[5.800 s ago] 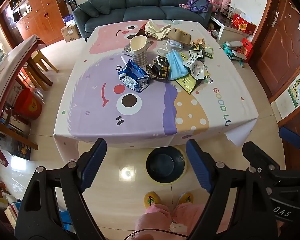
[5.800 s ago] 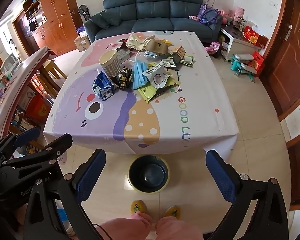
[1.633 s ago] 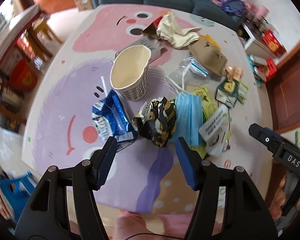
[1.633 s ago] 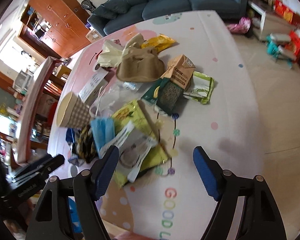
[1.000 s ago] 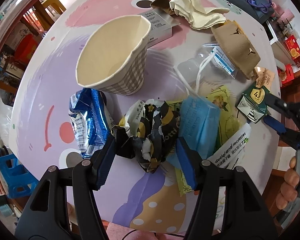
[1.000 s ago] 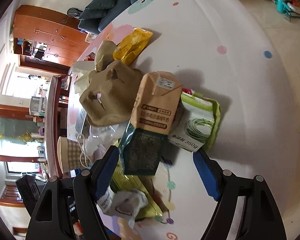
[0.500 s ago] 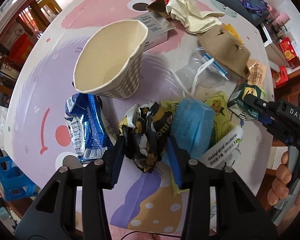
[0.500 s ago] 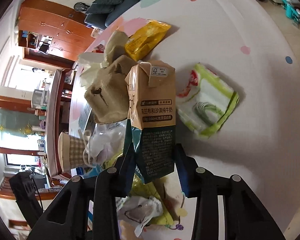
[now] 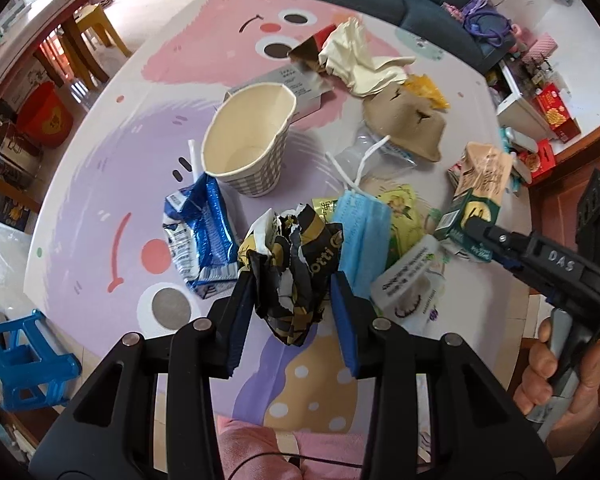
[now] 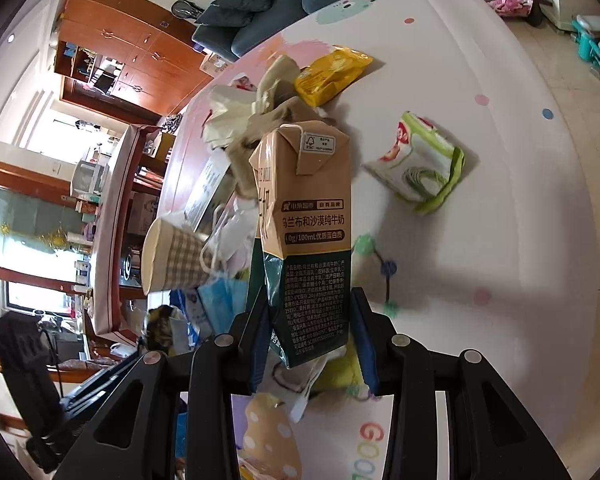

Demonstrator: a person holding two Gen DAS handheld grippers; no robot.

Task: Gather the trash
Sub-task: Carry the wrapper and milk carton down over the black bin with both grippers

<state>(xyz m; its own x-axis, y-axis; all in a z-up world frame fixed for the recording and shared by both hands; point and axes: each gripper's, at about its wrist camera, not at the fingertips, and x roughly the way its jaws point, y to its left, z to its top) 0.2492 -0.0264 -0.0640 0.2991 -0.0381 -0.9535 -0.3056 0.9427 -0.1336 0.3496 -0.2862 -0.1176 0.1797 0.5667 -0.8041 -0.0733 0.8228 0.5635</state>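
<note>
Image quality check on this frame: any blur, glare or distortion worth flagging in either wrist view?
Left wrist view: strong fisheye bending at the table edges, and the crumpled wrapper in the left tool is sharp. Right wrist view: the horizon is tilted, the window at left is blown out, the milk carton in the right tool has readable print, and the paper cup looks slightly soft.

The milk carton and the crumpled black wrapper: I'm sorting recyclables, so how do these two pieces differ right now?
The milk carton is a rigid tan-and-green box that keeps its shape; the crumpled black wrapper is a wadded black, gold and white ball. The carton sits in the right tongs, the wrapper in the left tongs. Both are gripped between shut tongs above the table.
</note>
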